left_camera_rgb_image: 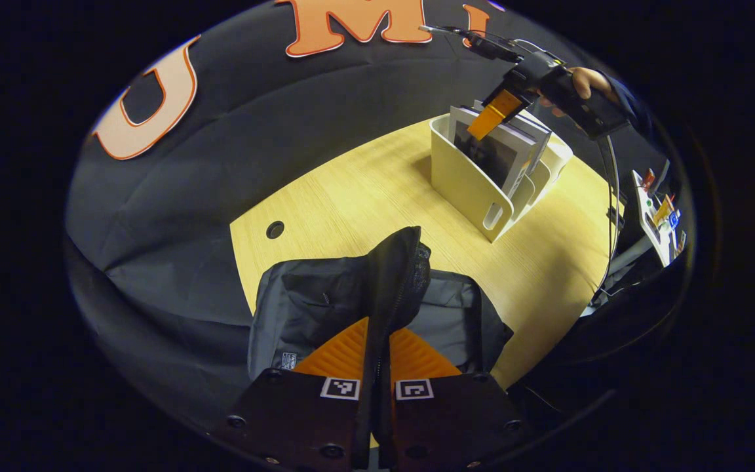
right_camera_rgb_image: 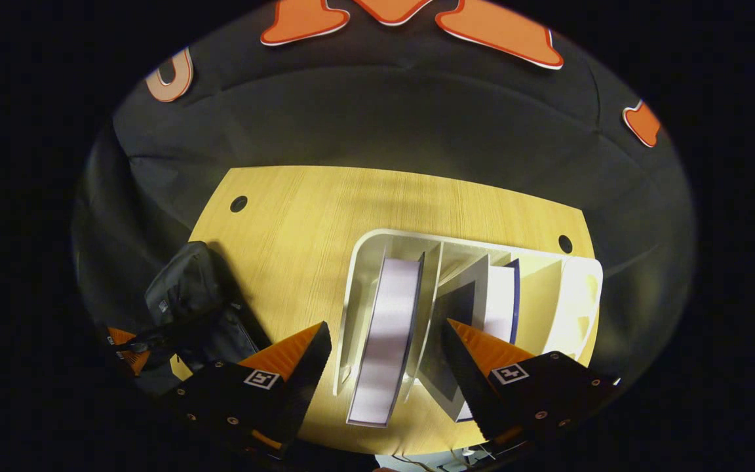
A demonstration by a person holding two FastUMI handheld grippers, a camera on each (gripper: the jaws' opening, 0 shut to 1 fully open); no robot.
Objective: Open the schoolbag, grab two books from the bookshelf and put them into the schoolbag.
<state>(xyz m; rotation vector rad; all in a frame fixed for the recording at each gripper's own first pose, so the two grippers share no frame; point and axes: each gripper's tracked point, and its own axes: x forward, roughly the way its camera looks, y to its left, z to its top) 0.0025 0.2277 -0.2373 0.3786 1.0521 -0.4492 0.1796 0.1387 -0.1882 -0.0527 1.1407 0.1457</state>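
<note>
Schoolbag (left_camera_rgb_image: 325,308): lying on the table (left_camera_rgb_image: 364,190) at 6 o'clock, its flap being pinched by the left gripper (left_camera_rgb_image: 377,341). Books (right_camera_rgb_image: 387,328) standing in the bookshelf (right_camera_rgb_image: 358,288); right gripper (right_camera_rgb_image: 384,341) hovering spread wide above them.

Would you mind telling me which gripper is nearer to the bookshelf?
Right. The right gripper hangs open just above the bookshelf; the left gripper is across the table, clamped on the schoolbag.

Left gripper view low over schoolbag (left_camera_rgb_image: 377,308), right gripper view above bookshelf (right_camera_rgb_image: 469,308), both sharing table (left_camera_rgb_image: 351,190)
</note>
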